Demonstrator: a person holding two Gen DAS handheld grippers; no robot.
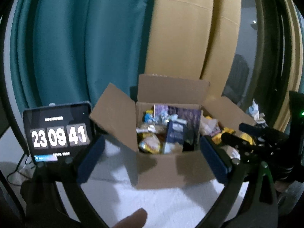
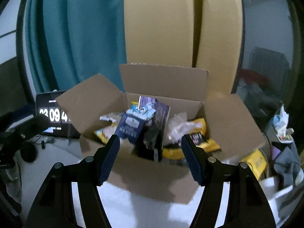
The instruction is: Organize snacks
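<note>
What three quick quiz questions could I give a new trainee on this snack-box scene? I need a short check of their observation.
1. True or false: the cardboard box has its flaps shut.
2. Which stands upright among the snacks: A) navy packet B) bottle C) mug?
3. Does the left gripper or the right gripper hold anything?

Key: 1 false; 2 A; 3 neither, both open with nothing held.

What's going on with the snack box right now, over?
Left gripper open, empty. Right gripper open, empty. Cardboard box flaps open, snacks inside. Nothing blocking. Over.
</note>
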